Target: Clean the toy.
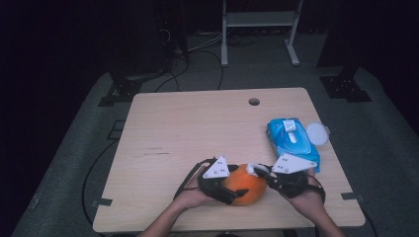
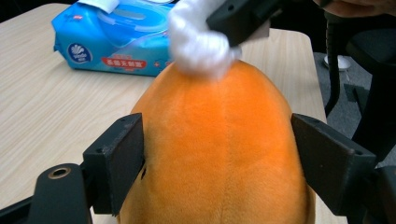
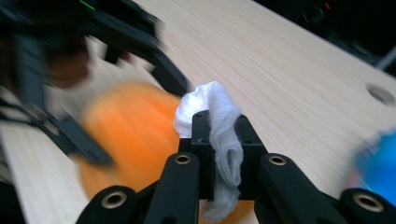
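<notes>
Left gripper (image 1: 230,183), held low at the table's (image 1: 197,123) near edge, clamps one orange plush ball (image 1: 245,183) between its two jaws. Right gripper (image 1: 258,170), angled in from the opposite side, is closed on one white wipe (image 2: 198,42), which is pressed onto the ball's top. One blue wipe pack (image 1: 292,140) lies nearby; its label is unreadable. A round white lid (image 1: 316,133) lies beside the pack.

You work in lab or recording studio: lone light wood table (image 1: 188,128) on grey carpet (image 1: 390,128), dark surroundings, cables (image 1: 197,59) trailing on floor, black stand feet (image 1: 346,89), white metal frame (image 1: 259,29) behind.
</notes>
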The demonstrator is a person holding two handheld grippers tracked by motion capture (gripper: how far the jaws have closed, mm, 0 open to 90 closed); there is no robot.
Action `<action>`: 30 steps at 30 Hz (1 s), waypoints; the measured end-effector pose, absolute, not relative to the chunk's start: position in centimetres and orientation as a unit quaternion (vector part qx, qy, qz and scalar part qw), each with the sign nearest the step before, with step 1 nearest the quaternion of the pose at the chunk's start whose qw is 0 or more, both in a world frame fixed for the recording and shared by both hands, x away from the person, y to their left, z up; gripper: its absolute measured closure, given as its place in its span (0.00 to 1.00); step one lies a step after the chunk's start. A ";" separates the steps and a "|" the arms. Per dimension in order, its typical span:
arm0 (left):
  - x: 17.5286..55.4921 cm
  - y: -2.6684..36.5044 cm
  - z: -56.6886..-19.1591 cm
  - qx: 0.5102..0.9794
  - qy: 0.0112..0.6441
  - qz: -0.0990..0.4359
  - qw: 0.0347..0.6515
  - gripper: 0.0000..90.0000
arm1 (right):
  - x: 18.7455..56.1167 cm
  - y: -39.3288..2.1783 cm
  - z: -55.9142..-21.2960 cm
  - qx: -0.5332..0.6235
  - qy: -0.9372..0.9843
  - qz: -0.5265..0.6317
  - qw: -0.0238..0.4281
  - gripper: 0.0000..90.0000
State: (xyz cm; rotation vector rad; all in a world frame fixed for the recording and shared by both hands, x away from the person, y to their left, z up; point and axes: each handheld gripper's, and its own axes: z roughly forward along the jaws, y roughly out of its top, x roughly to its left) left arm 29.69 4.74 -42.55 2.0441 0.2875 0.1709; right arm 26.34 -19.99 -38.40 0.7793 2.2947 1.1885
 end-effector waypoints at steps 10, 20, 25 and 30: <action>29.5 4.2 -42.7 0.848 0.117 0.075 0.512 0.20 | 26.3 -20.1 -38.3 0.279 0.833 0.440 0.187 0.91; 30.2 4.9 -43.1 0.840 0.133 0.069 0.521 0.19 | 26.7 -20.2 -38.5 0.283 0.831 0.445 0.177 0.91; 30.5 5.1 -43.1 0.838 0.151 0.061 0.520 0.15 | 28.2 -23.0 -39.9 0.335 0.825 0.420 0.176 0.91; 30.4 4.6 -43.2 0.840 0.149 0.058 0.518 0.12 | 27.8 -22.4 -39.5 0.325 0.824 0.429 0.176 0.91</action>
